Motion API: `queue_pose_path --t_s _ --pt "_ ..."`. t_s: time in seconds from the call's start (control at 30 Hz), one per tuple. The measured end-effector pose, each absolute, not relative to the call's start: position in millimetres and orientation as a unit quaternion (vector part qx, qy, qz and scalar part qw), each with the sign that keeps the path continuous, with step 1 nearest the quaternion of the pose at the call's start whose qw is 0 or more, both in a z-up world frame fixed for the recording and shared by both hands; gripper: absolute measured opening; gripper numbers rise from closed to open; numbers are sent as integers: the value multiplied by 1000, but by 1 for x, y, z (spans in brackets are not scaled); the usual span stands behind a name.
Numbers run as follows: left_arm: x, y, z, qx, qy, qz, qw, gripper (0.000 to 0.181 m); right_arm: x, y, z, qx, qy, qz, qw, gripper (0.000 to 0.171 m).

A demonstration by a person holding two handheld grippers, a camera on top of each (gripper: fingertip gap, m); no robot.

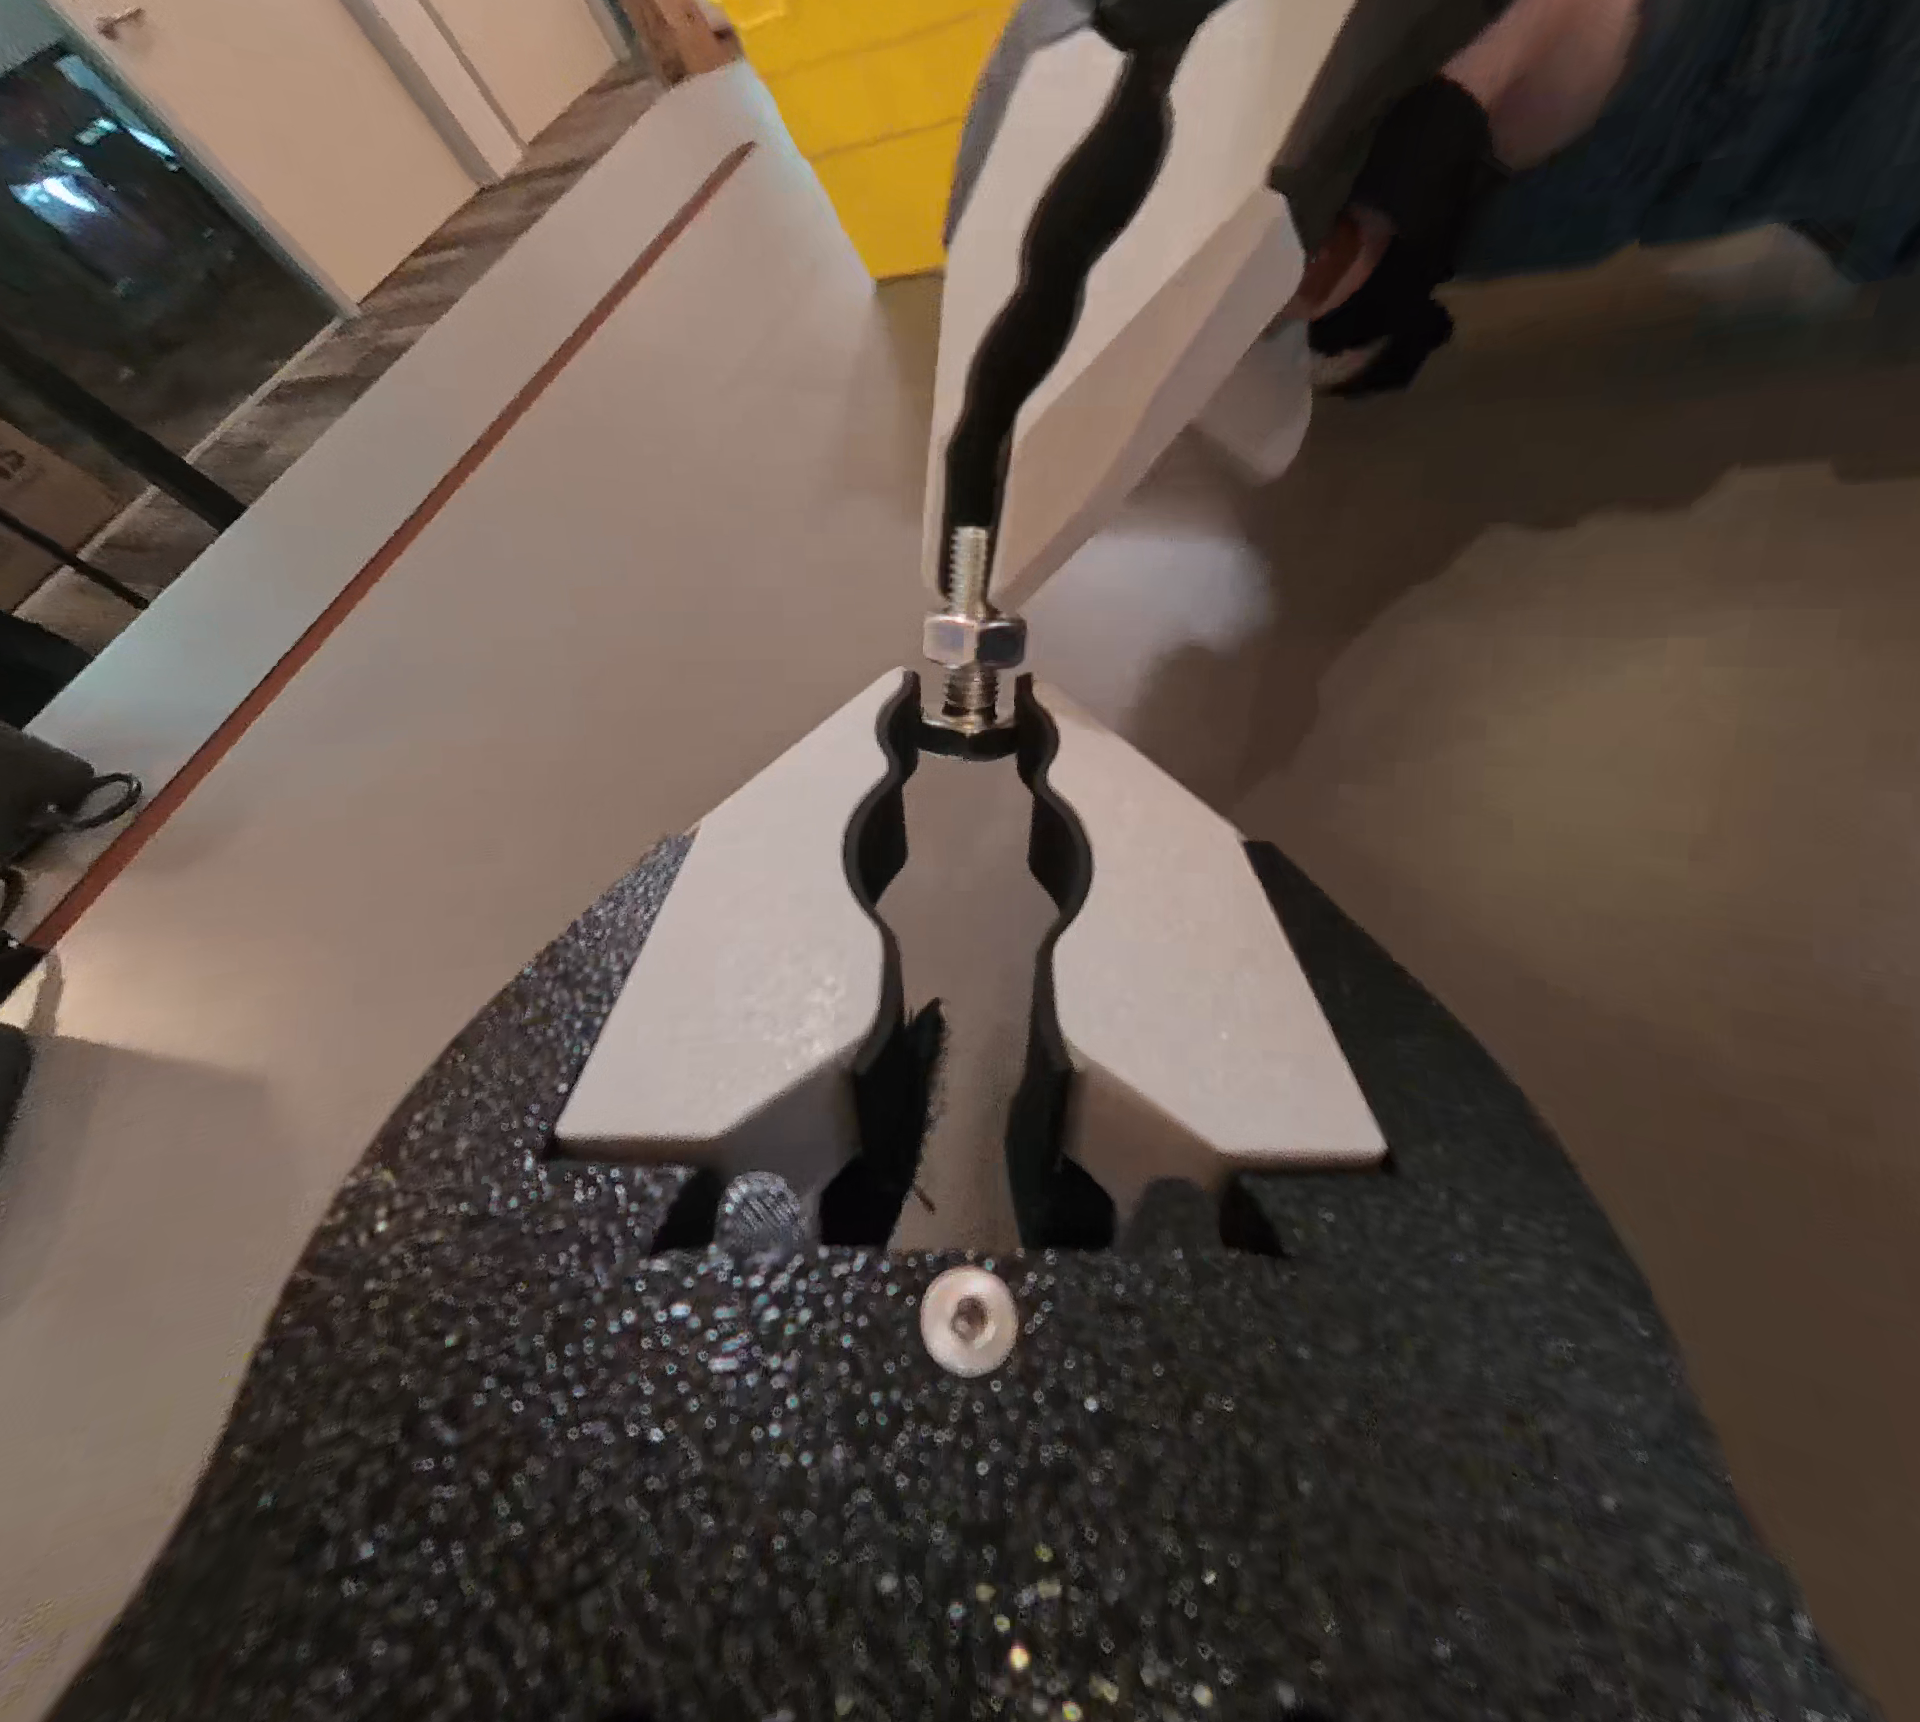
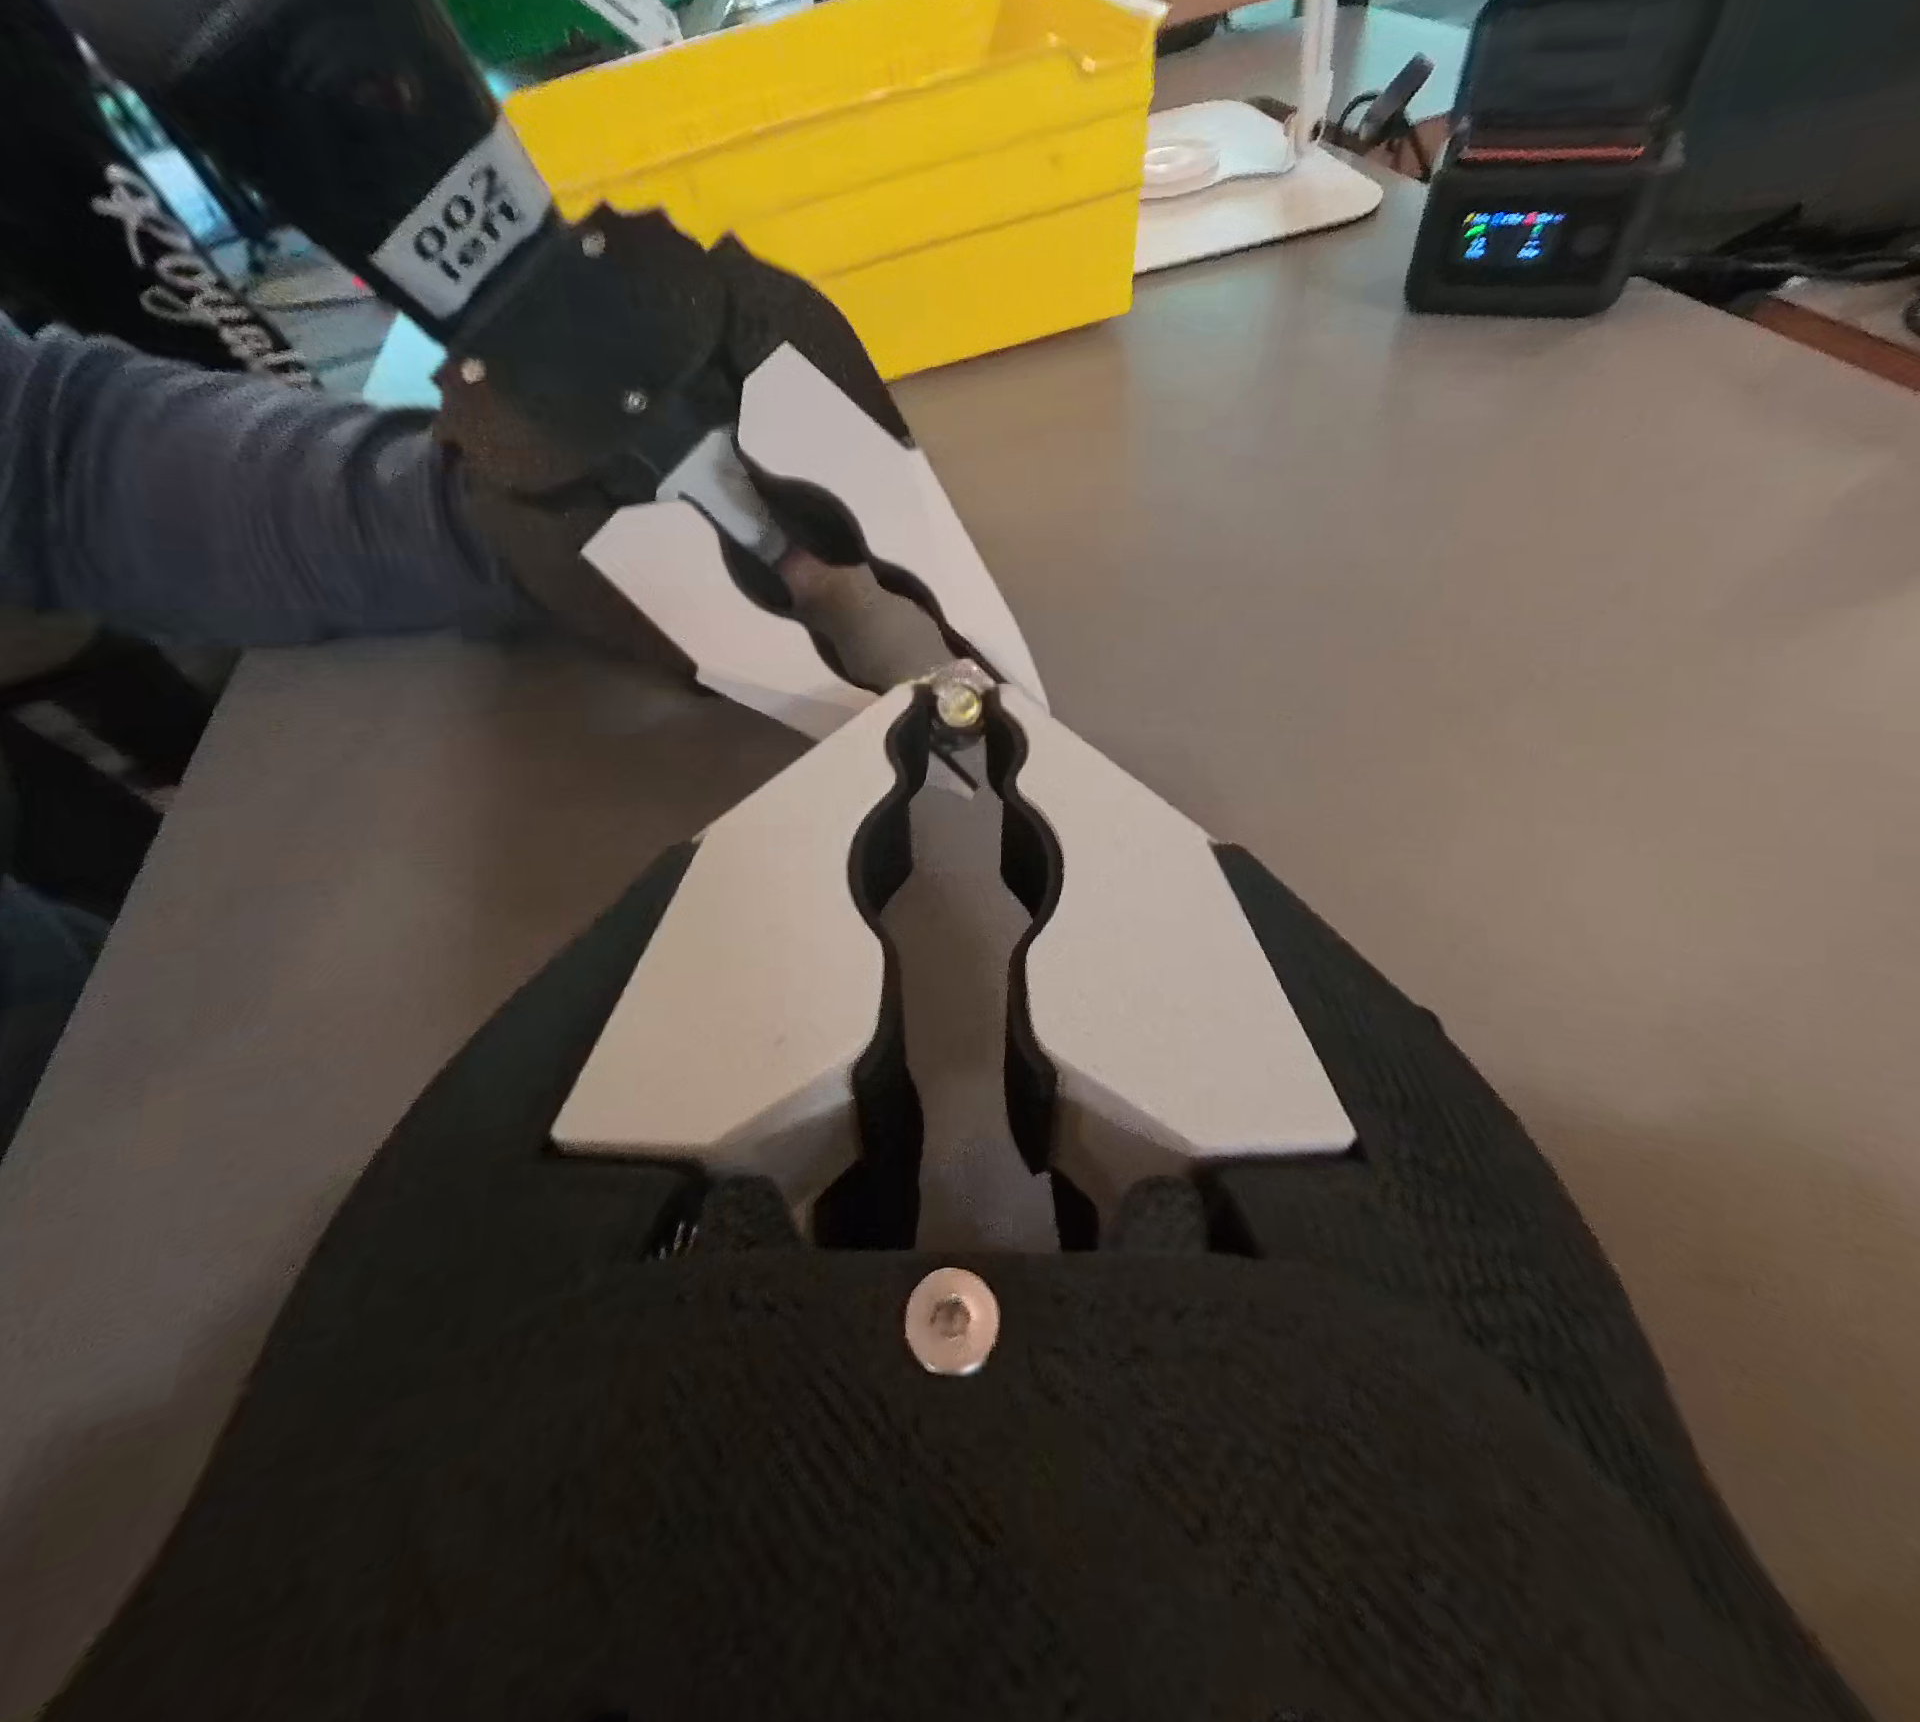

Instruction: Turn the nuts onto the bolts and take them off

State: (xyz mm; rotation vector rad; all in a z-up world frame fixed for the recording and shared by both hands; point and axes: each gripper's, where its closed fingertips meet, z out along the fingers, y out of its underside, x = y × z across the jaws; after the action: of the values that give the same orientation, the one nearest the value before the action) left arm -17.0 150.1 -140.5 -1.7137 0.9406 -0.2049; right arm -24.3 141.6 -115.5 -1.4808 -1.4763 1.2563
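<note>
A silver bolt [image 1: 967, 692] is held in the air above the grey table [image 1: 582, 592]. My left gripper [image 1: 971, 708] is shut on the bolt's head end. A silver hex nut [image 1: 975, 638] sits on the thread, midway along. My right gripper [image 1: 970, 548] comes down from above and is shut on the thread's free end, just above the nut. In the right wrist view my right gripper [image 2: 956, 718] pinches the bolt [image 2: 957, 704] end-on. The left gripper [image 2: 971, 673] meets it from the upper left.
A yellow plastic bin [image 1: 883, 62] stands on the table behind the grippers and also shows in the right wrist view [image 2: 883, 145]. A black device with a small lit screen [image 2: 1527, 218] and a white lamp base [image 2: 1247, 192] stand at the back right. A person's sleeve [image 2: 208, 509] reaches in from the left. The tips of both grippers are at nearly the same place.
</note>
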Motion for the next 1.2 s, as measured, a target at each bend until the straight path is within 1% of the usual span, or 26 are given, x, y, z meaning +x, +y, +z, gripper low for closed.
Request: queue_pose_path --t_s 0.1,0.2,0.37,0.43,0.6,0.7,0.77,0.87,1.0,1.07,1.13,1.2 --pt "-21 166 -129 -723 355 -88 586 16 -24 160 -88 -570 -495 519 401 31" --pt "-23 174 -128 -724 348 -89 589 16 -20 175 -82 -582 -450 523 431 38" --pt "-22 169 -140 -704 410 -24 579 16 -24 156 -116 -621 -508 496 332 47" --pt "-16 164 -144 -693 440 -23 571 16 -25 153 -124 -622 -524 474 338 48" --pt "-9 159 -159 -684 489 8 542 16 -21 139 -131 -615 -537 478 322 49" --pt "-9 160 -159 -680 491 12 545 16 -12 137 -138 -623 -551 457 316 49" --pt "-9 160 -159 -680 491 12 545 16 -10 135 -140 -631 -544 466 297 49" --pt "-10 160 -159 -681 490 11 544 16 -10 138 -141 -640 -534 469 292 49" --pt "-9 159 -160 -683 491 6 541 16 -16 133 -134 -627 -528 486 302 50" --pt "-9 159 -160 -682 492 6 541 16 -19 128 -126 -600 -540 492 325 46" --pt "-9 159 -160 -684 492 4 539 16 -17 132 -128 -604 -548 468 341 45" --pt "-9 159 -161 -685 492 2 537 16 -10 139 -143 -628 -562 426 327 45"
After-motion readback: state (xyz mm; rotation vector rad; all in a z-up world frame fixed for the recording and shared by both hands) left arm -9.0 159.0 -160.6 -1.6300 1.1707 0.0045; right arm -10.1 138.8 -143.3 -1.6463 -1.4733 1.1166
